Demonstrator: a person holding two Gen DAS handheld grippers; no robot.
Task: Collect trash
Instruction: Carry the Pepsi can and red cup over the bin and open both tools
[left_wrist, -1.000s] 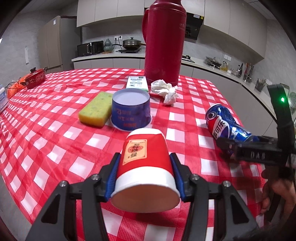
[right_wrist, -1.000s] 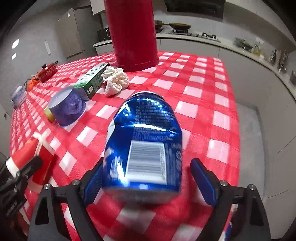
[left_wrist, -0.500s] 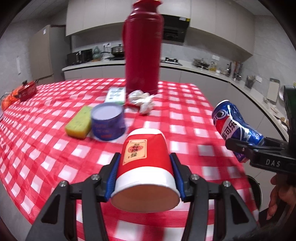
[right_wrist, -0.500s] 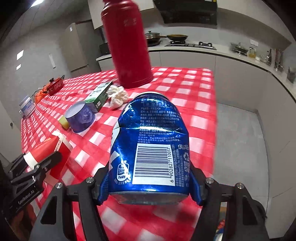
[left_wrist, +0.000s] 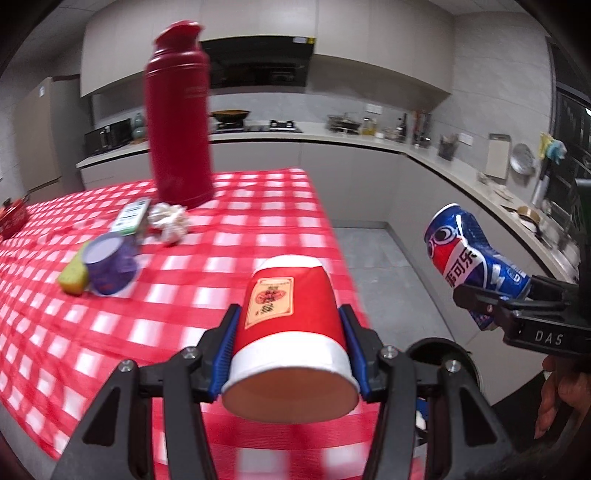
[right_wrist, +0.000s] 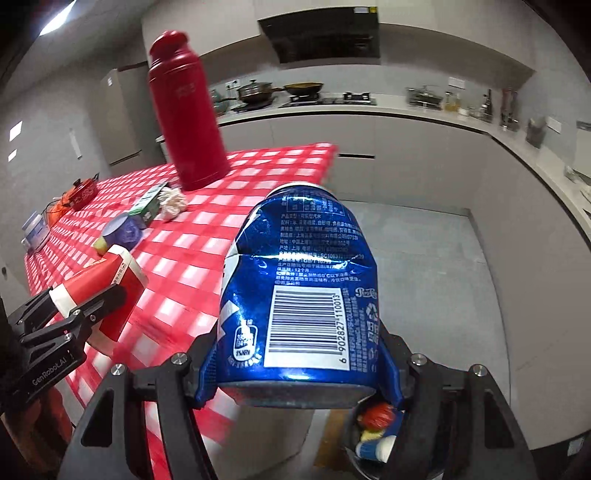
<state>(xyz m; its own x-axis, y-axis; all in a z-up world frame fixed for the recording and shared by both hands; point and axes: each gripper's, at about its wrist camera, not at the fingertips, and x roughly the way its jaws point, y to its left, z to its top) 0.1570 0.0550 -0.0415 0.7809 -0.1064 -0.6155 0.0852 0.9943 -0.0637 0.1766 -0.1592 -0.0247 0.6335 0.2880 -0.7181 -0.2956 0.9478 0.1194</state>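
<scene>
My left gripper (left_wrist: 288, 325) is shut on a red paper cup (left_wrist: 288, 317) with a white rim, held on its side above the table's right edge. My right gripper (right_wrist: 301, 347) is shut on a dented blue soda can (right_wrist: 299, 280), held off the table over the floor. The can (left_wrist: 472, 258) shows at the right of the left wrist view, the cup (right_wrist: 107, 284) at the left of the right wrist view. A round trash bin (right_wrist: 373, 439) with some rubbish in it sits on the floor below the can; its rim (left_wrist: 443, 354) shows behind the left gripper.
On the red checked table (left_wrist: 221, 258) stand a tall red thermos (left_wrist: 177, 122), a crumpled white tissue (left_wrist: 168, 221), a green box (left_wrist: 131, 216), a purple cup (left_wrist: 109, 264) and a yellow sponge (left_wrist: 72, 277). Kitchen counters (left_wrist: 369, 144) line the back and right.
Both grippers have lifted and swung right, off the table towards the floor and bin. The right gripper closed on the can, which was loose between its fingers a second ago.
</scene>
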